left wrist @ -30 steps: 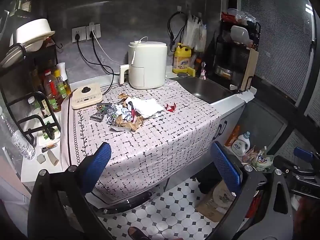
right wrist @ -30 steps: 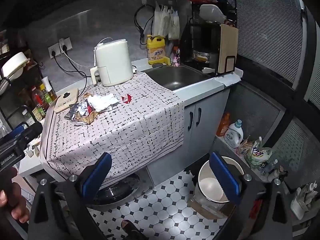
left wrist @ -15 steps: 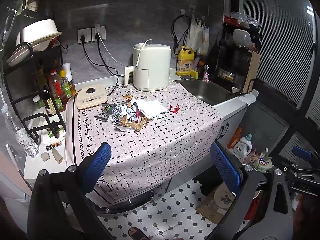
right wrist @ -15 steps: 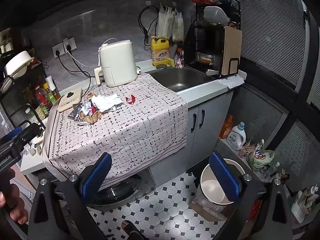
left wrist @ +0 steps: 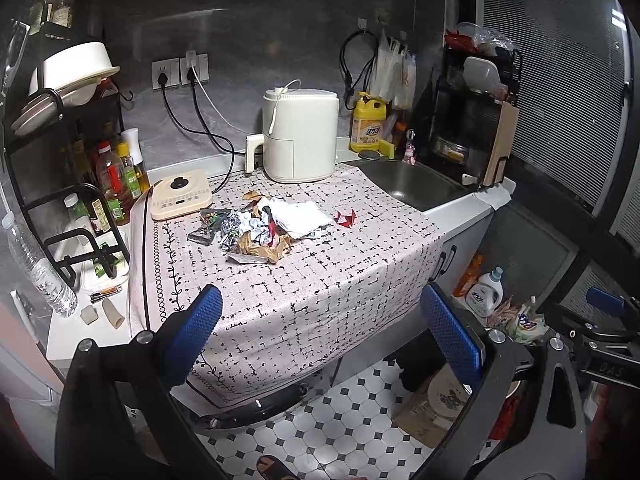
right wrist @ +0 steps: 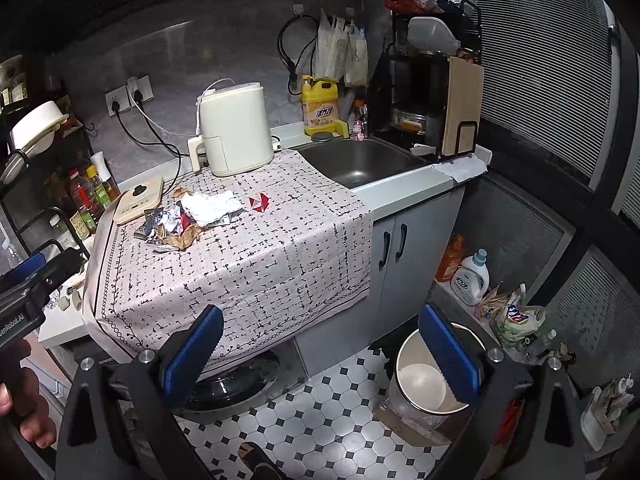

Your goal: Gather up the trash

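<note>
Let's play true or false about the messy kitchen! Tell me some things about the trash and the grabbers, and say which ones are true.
1. The trash pile lies on the patterned tablecloth. True.
2. The left gripper is squeezing a wrapper. False: it is open and holds nothing.
3. A small red scrap lies apart from the pile, toward the sink. True.
4. The trash bin stands on the counter. False: it stands on the tiled floor by the cabinet.
5. The right gripper is open. True.
</note>
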The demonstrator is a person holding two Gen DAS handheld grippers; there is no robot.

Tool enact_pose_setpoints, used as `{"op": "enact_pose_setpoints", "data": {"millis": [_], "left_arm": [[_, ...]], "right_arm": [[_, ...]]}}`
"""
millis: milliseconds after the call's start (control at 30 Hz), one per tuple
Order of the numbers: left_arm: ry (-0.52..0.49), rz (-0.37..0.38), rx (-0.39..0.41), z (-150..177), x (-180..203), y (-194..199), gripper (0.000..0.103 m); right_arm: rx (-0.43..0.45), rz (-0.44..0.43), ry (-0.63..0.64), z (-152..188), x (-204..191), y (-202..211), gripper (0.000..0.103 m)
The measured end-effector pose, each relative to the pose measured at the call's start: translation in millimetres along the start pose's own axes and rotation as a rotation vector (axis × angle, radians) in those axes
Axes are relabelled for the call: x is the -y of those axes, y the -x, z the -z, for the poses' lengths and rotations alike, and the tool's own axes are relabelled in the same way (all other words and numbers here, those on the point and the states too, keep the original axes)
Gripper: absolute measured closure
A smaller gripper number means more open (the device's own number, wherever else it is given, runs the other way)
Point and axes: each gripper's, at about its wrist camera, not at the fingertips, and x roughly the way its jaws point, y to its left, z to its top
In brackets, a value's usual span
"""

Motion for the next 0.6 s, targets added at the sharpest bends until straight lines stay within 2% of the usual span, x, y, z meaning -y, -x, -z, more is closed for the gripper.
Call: {"op": "enact_pose_setpoints", "data": {"millis": [600], "left_arm": [[0.013, 0.006, 0.009, -2.8, 15.4, 3.3, 0.004]], "right_arm": [[0.012, -0.015, 0.008, -1.7, 9.4, 7.4, 0.007]]}}
